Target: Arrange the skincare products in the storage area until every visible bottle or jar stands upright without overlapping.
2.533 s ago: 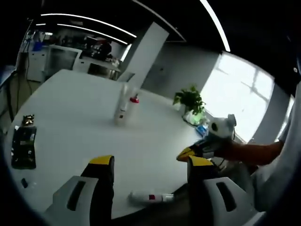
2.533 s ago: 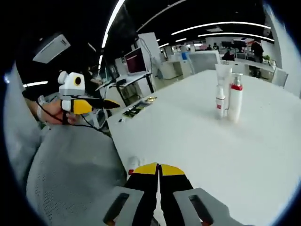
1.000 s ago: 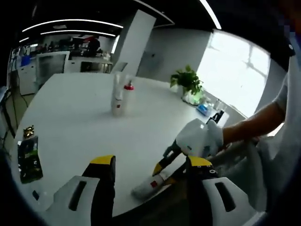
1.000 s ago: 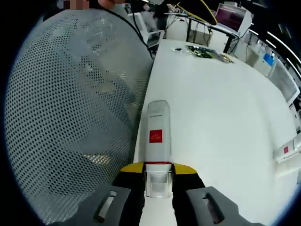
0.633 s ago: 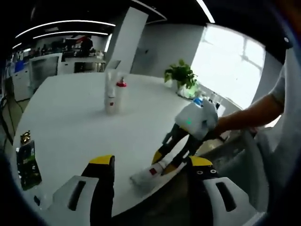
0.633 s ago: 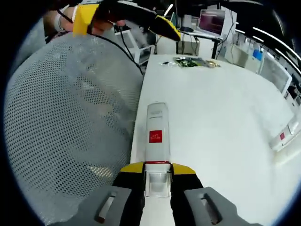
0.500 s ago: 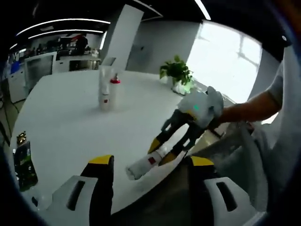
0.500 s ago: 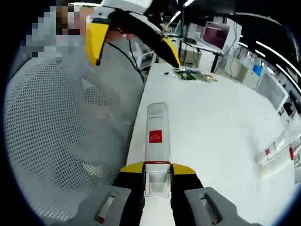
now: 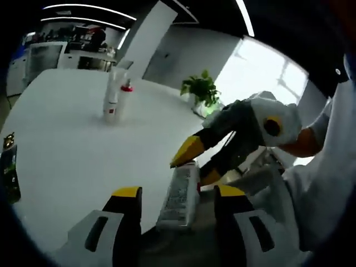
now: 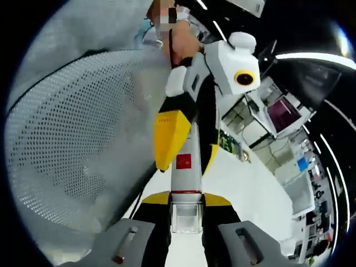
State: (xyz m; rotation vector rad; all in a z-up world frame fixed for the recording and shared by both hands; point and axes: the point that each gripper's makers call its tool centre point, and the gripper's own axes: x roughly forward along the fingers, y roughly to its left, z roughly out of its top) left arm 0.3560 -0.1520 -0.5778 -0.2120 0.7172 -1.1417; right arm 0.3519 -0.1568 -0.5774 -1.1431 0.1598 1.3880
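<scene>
A white bottle with a red label (image 10: 184, 173) is held off the table, clamped at one end by my right gripper (image 10: 186, 199). In the left gripper view the same bottle (image 9: 177, 204) lies between the wide-apart jaws of my left gripper (image 9: 179, 192), which is open. The right gripper (image 9: 198, 164) comes in there from the right. The left gripper (image 10: 186, 158) straddles the bottle's far end in the right gripper view. A tall white tube (image 9: 112, 94) and a red-capped bottle (image 9: 126, 93) stand upright together far back on the white table (image 9: 72, 144).
A grey mesh chair back (image 10: 67, 139) fills the left of the right gripper view. A potted plant (image 9: 200, 92) stands at the table's far right edge. A dark flat object (image 9: 8, 175) lies at the table's left edge. Desks and monitors (image 10: 283, 114) stand beyond.
The right gripper has lifted the bottle from the table's near edge and carried it toward the left gripper. The left gripper's jaws now stand on either side of it.
</scene>
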